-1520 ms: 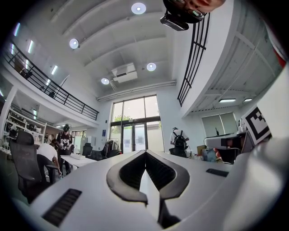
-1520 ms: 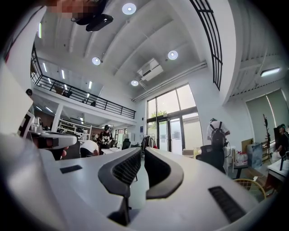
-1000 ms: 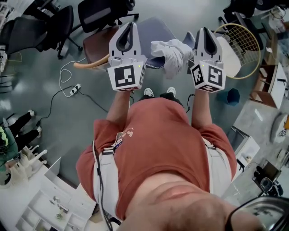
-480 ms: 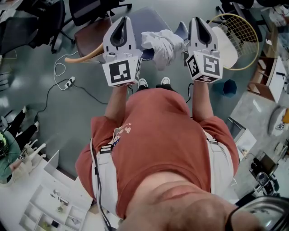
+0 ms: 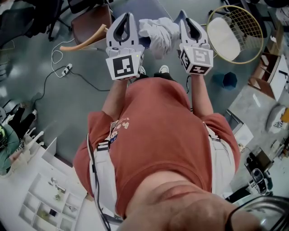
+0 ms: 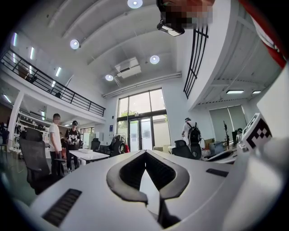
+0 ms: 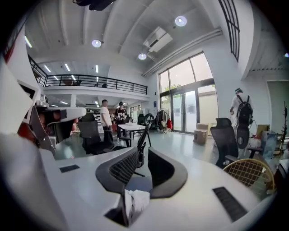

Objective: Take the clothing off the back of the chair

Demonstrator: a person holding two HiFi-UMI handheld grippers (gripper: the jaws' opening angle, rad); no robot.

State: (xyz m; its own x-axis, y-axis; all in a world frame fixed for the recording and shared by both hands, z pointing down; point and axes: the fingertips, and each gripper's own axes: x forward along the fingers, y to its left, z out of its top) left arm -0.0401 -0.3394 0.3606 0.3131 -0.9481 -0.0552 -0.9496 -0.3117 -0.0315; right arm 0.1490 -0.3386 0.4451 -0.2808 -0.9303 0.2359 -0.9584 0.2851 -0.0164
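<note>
A crumpled white garment (image 5: 156,32) hangs between my two grippers, over a blue-grey chair seat (image 5: 146,8). My right gripper (image 5: 184,18) touches the garment's right side. In the right gripper view its jaws (image 7: 143,153) are opening: the tips stand slightly apart, and a fold of the white garment (image 7: 134,203) still lies low between them. My left gripper (image 5: 128,19) is just left of the garment. Its tips meet in the left gripper view (image 6: 145,153) and hold nothing.
A brown chair seat (image 5: 92,20) and a curved wooden arm (image 5: 83,43) are left of the left gripper. A round wire basket with a yellow rim (image 5: 253,20) stands to the right. A power strip with its cable (image 5: 66,69) lies on the floor. People stand at distant tables (image 6: 54,140).
Both grippers and the garment have shifted toward the top of the head view and sunk lower over the blue-grey seat. The brown chair has slid toward the upper left corner.
</note>
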